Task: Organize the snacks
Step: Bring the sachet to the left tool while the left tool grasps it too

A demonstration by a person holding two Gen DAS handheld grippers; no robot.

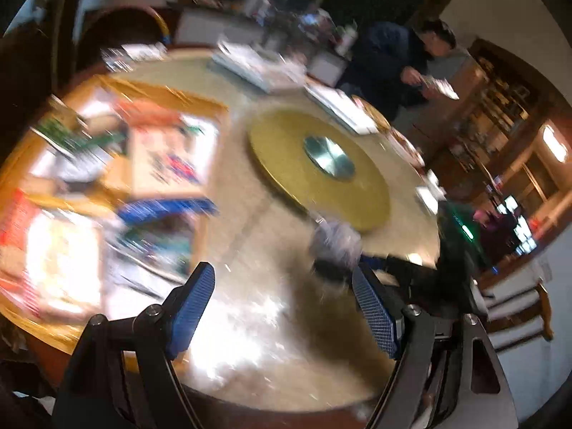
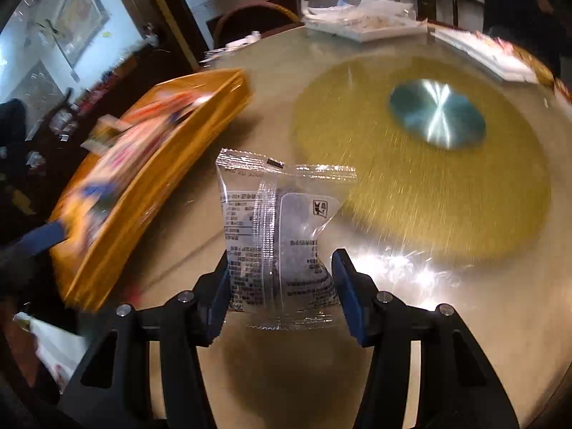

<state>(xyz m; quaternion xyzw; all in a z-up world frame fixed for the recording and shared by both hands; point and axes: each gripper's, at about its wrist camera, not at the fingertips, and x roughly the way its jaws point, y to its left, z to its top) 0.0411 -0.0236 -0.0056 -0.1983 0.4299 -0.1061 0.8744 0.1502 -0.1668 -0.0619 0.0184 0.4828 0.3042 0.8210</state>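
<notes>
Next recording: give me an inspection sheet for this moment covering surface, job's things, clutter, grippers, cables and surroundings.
Surface: round glossy table with a gold turntable at its centre.
Job's things: clear snack packet; orange tray holding blurred snacks.
Clutter: white trays of wrappers at the far edge.
Grippers: right gripper shut on the snack packet, above the table; left gripper open, holding nothing.
Cables: nothing seen.
Surroundings: a seated person, shelves, a chair.
</notes>
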